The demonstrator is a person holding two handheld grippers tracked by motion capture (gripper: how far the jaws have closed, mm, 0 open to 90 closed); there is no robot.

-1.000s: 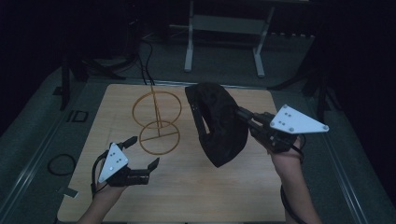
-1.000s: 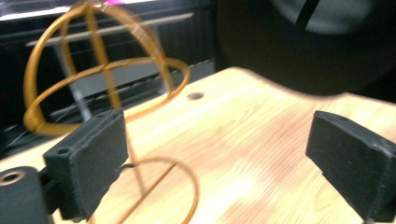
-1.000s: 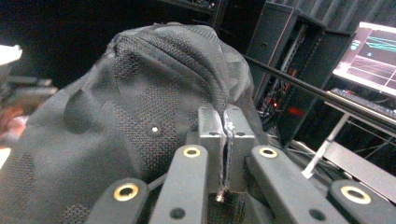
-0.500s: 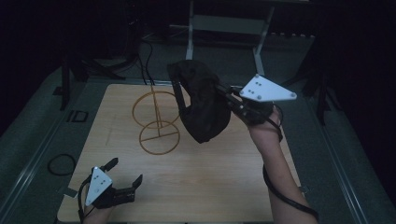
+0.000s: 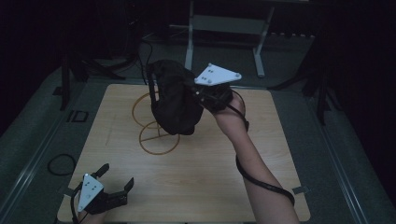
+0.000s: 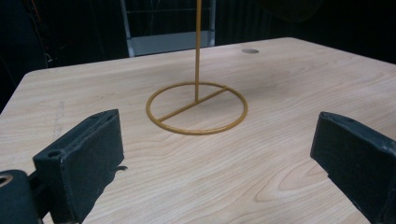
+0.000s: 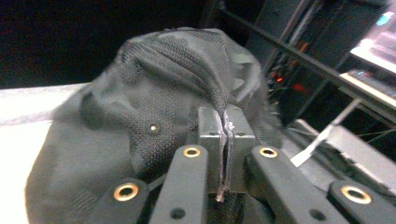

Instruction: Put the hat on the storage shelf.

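A black mesh cap [image 5: 175, 102] hangs in the air over the gold wire stand [image 5: 159, 137], hiding the stand's top. My right gripper [image 5: 198, 95] is shut on the cap's fabric; its own view shows the pads [image 7: 212, 128] pinching a fold of the cap [image 7: 154, 107]. The left gripper [image 5: 116, 175] rests low at the table's near-left corner, open with nothing between its fingers. In its view the jaws stand wide apart around the left gripper's middle [image 6: 215, 154], facing the stand's base ring and post [image 6: 196, 108].
The stand sits on a wooden table [image 5: 280, 154]. A metal frame [image 5: 224, 28] stands behind the far edge. A cable loop [image 5: 60, 164] lies on the floor at the left. A small round grommet [image 6: 250, 51] sits near the table's far side.
The right gripper has carried the cap leftward and farther away, to above the stand. The left gripper has dropped back to the near-left corner.
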